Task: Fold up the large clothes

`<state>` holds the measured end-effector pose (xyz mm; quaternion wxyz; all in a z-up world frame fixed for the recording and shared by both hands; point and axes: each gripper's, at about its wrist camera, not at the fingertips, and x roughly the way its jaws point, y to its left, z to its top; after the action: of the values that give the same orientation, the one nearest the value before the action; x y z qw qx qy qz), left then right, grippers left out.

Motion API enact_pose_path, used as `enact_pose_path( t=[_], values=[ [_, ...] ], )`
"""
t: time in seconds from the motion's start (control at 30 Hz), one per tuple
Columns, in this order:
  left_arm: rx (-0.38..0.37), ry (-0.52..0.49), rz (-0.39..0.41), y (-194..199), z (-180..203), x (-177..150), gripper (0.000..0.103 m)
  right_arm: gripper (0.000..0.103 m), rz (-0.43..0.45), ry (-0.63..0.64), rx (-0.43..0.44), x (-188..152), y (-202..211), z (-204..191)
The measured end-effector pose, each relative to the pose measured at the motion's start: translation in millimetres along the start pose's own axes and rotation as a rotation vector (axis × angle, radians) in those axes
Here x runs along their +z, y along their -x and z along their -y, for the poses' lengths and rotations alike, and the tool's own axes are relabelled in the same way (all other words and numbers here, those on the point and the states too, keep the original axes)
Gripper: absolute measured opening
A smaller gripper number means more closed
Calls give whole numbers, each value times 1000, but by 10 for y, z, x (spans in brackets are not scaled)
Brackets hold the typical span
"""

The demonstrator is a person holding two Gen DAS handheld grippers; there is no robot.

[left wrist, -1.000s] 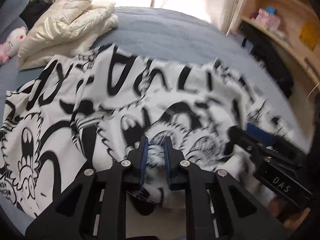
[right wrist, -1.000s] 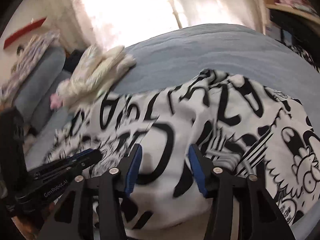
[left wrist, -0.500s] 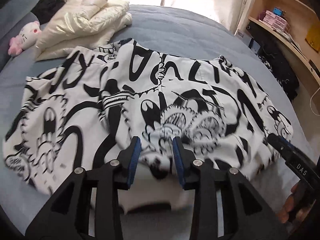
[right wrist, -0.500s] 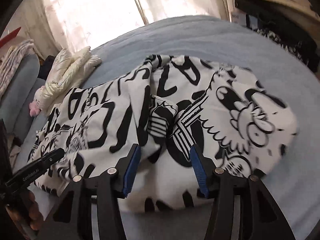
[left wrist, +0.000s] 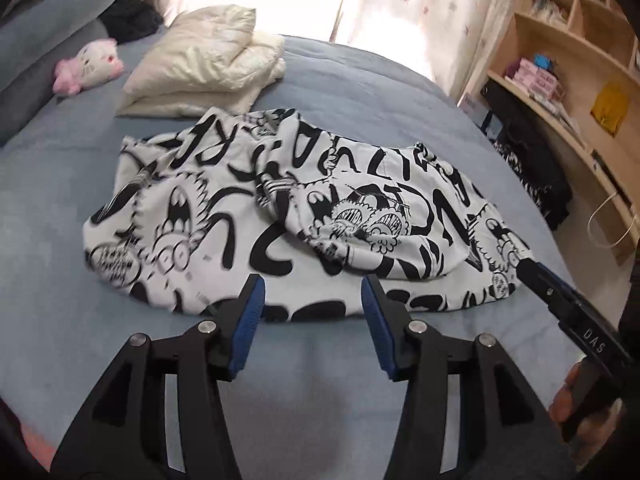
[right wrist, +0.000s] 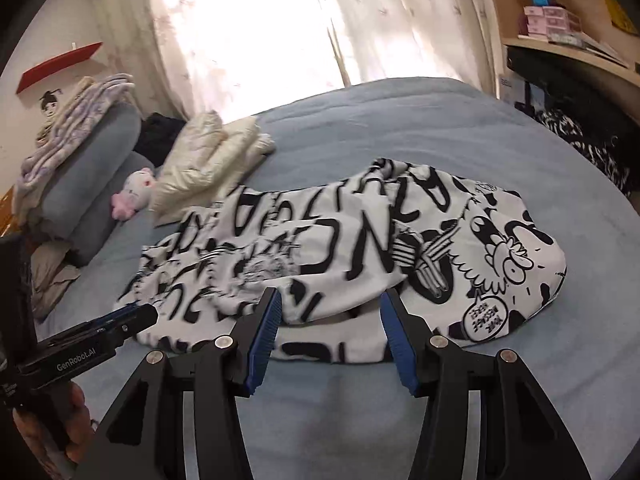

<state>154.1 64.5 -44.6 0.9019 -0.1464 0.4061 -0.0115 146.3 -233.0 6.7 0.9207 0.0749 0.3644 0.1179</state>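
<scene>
On the bed: a black-and-white printed garment (left wrist: 304, 216) lies bunched across the blue bedspread (left wrist: 360, 92), filling the middle of both wrist views.
Garment, shape: partly gathered, one layer lapped over another, a rumpled ridge running through the centre; near hem lies just ahead of both pairs of fingers.
Garment, handling: looks soft, limp and light, a knit that will sag and drag rather than hold a crease; likely to slip out of line unless taken at two points together.
Where to hold: judged best at the near hem or the outer corners, lower left and lower right of the cloth, where a single edge shows, not the heaped middle.
Left gripper (left wrist: 312, 312): bottom centre of its view, jaws opening, blue pads parted and holding nothing; bedspread and hem show between them.
Right gripper (right wrist: 334, 332): bottom centre of its view, jaws standing about half apart, empty, the cloth's near edge beyond the tips and not pinched.
Person: fingers of a hand (right wrist: 76, 432) on the left gripper's handle, lower left of the right view.
Beyond the garment: a folded cream padded jacket (left wrist: 204, 64), upper left, just past the cloth.
Further out: a pink-and-white plush toy (left wrist: 90, 66) at far left; wooden shelves (left wrist: 576, 60) at right; bright curtains (right wrist: 280, 28) across the top.
</scene>
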Motion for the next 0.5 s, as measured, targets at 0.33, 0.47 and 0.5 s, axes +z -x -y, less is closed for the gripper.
enact_pose_path(
  t=[0.33,0.47,0.5],
  values=[
    [-36,221,-25,105,-649,-229,50,52,-11,73,49,-88,104,-418],
    [-28,324,-88,-156,-919,-321,51,52,-40,98,79,-131,-38,-503],
    [-33,352,-103,-237,-986,-342,51,52,-52,102,87,-146,-88,-523]
  ],
)
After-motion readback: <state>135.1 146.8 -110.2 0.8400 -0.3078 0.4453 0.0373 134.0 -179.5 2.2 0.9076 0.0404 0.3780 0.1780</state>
